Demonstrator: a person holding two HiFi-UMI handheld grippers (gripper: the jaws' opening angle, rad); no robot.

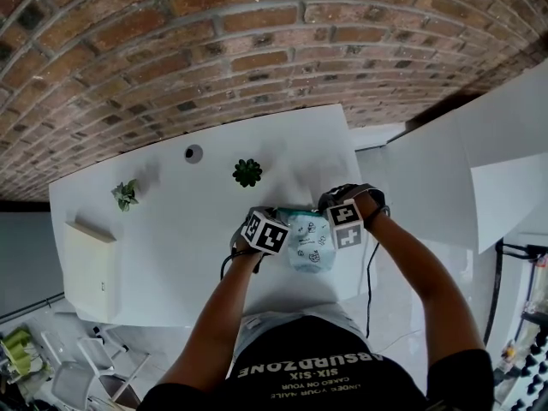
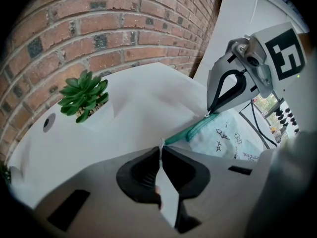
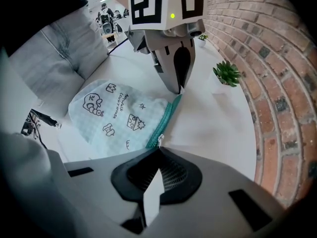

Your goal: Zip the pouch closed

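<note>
The pouch (image 1: pixel 308 240) lies flat on the white table (image 1: pixel 163 255) between the 2 grippers, its teal zipper band (image 3: pixel 166 117) stretched from one to the other. The left gripper (image 2: pixel 160 151) is pinched tight on the band's end, likely to anchor it. The right gripper (image 3: pixel 159 151) is clamped on the zipper pull (image 3: pixel 158 139), placed to draw it along.
</note>
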